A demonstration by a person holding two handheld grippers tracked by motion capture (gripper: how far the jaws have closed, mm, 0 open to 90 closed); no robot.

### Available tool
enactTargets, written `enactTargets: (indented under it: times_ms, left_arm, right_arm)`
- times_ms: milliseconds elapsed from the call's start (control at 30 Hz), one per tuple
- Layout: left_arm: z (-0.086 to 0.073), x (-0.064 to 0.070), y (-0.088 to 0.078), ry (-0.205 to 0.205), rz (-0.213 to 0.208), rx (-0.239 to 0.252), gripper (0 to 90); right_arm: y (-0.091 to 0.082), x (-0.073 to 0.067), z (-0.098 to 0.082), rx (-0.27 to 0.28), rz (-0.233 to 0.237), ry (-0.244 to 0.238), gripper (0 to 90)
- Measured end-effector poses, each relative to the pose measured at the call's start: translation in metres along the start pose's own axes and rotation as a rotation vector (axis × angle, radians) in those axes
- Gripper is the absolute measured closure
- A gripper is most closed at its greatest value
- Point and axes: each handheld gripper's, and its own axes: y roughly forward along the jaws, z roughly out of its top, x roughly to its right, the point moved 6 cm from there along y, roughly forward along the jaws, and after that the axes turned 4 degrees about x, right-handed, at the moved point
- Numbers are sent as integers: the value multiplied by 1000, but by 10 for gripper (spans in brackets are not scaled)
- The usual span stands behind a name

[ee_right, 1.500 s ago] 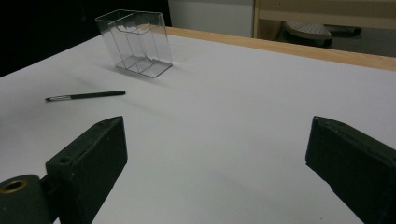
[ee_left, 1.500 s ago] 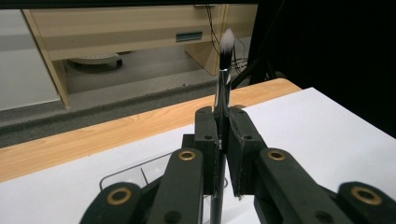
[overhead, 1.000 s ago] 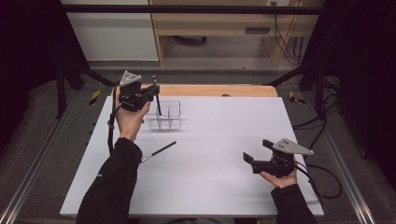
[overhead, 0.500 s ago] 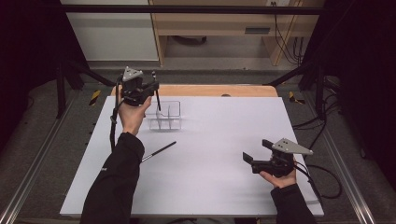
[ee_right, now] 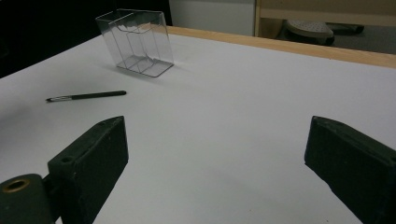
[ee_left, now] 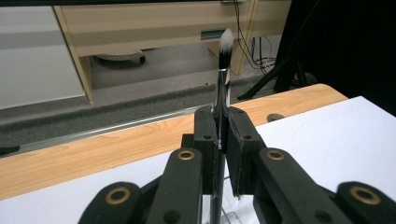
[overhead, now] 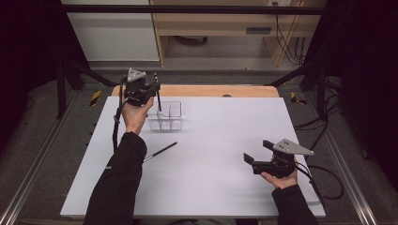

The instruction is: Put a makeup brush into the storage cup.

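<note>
My left claw [overhead: 152, 90] clamps an upright makeup brush [ee_left: 223, 79], now shifted over the clear organizer [overhead: 166, 116] on the desk [overhead: 211, 187]. A second brush [overhead: 160, 152] lies nearer me. My right claw [overhead: 256, 152] gapes wide, well apart.

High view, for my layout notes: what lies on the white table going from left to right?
Left gripper holding a brush → loose brush → clear organizer → right gripper.
</note>
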Motion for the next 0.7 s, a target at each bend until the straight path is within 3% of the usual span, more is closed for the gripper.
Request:
enactTargets:
  times_ms: [233, 700]
  left_arm:
    - [-5, 1, 3, 17, 1, -11, 832]
    - [-20, 0, 9, 13, -9, -24, 832]
  right_arm:
    - [0, 0, -1, -4, 1, -1, 67]
    - [2, -1, -1, -7, 3, 0, 68]
